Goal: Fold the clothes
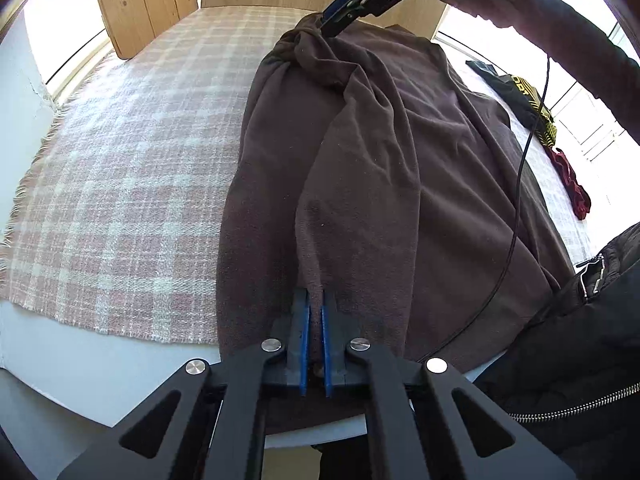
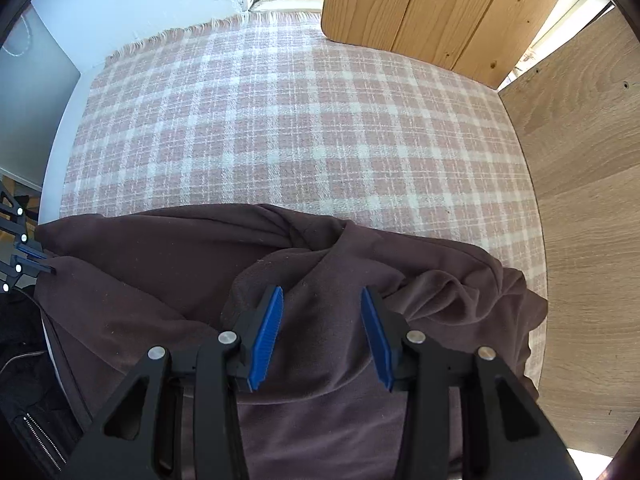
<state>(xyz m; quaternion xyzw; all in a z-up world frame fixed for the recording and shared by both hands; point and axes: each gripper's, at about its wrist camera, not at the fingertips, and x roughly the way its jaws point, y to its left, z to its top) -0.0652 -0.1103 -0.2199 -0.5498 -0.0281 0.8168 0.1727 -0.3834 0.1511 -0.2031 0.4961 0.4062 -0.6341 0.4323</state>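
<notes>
A dark brown garment (image 1: 380,168) lies lengthwise on a pink and white plaid blanket (image 1: 132,184). My left gripper (image 1: 316,300) is shut on the garment's near edge, a thin fold of cloth pinched between the blue pads. It also shows at the left border of the right wrist view, as the left gripper (image 2: 50,266) at the cloth's edge. At the far end, a hand holds my right gripper (image 1: 326,26), which has a thick bunch of cloth drawn up to its tip. In the right wrist view the right gripper (image 2: 322,308) has its jaws apart around that bunched brown garment (image 2: 320,340).
Wooden boards (image 2: 420,8) stand at the blanket's far side, with a wooden panel (image 2: 592,200) to the right. A black and yellow garment (image 1: 524,100) and a red one (image 1: 572,184) lie beyond the brown one. A black cable (image 1: 520,184) hangs across it. A black zipped jacket (image 1: 580,340) is close by.
</notes>
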